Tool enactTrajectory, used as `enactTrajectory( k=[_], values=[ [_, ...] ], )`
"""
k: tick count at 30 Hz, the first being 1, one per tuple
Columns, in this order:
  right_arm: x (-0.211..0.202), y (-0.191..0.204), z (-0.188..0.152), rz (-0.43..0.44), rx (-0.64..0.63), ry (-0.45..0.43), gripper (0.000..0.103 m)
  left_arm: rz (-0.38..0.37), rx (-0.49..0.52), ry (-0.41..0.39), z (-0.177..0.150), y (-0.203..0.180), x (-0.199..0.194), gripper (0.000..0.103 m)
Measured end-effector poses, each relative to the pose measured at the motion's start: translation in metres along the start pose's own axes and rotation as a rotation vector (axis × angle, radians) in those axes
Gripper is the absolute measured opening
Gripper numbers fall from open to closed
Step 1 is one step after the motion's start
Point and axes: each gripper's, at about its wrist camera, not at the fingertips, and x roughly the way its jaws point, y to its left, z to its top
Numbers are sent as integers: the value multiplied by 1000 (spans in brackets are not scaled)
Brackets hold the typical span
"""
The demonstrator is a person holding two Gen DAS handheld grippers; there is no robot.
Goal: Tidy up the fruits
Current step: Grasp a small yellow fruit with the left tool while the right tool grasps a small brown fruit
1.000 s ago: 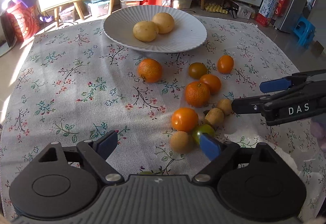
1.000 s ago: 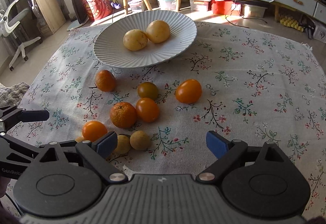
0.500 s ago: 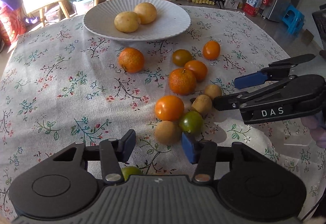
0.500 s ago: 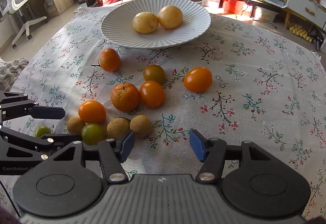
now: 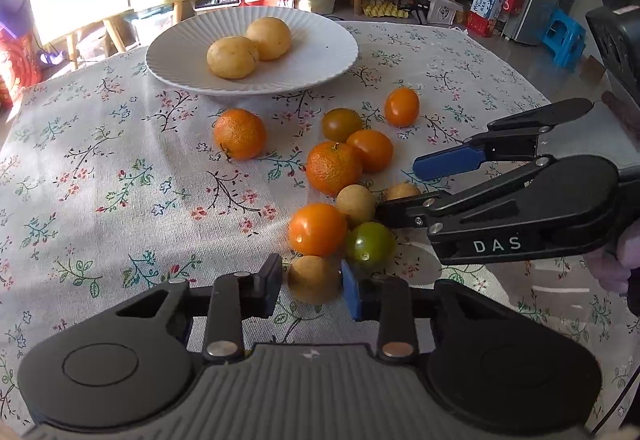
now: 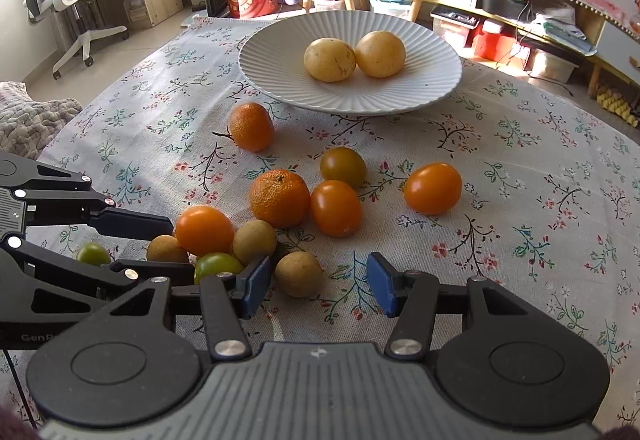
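A white ribbed plate [image 5: 320,52] [image 6: 432,80] holds two yellow round fruits [image 5: 232,57] [image 6: 329,60]. Oranges, orange and green tomatoes and small tan longans lie loose on the floral cloth. My left gripper [image 5: 311,286] has its pads around a tan longan [image 5: 314,279], the right pad touching it, a slight gap on the left. It also shows in the right wrist view [image 6: 166,249]. My right gripper [image 6: 318,283] is open around another tan longan [image 6: 298,274], which lies near its left pad. It is open in the left wrist view too [image 5: 408,186].
An orange tomato [image 5: 317,229] and a green tomato [image 5: 370,246] touch the longan in my left gripper. A small green fruit [image 6: 93,254] lies under my left gripper. Two mandarins [image 5: 239,134] [image 5: 334,168] and more tomatoes lie between the cluster and the plate.
Both grippers have moved forward and down toward the fruit cluster. The left jaws have narrowed around a tan longan. The right jaws have narrowed but stay open around another longan.
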Motion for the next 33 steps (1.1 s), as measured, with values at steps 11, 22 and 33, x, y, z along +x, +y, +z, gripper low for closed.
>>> enactTrajectory(
  k=[11, 22, 33],
  values=[
    [1, 5, 0, 16, -25, 9, 28, 1, -3, 3, 1, 0, 0, 20],
    [-1, 6, 1, 26, -15, 14, 24, 3, -18, -3, 2, 1, -3, 19],
    [-13, 2, 7, 26, 4, -12, 24, -3, -23, -23, 1, 1, -13, 19]
  ],
)
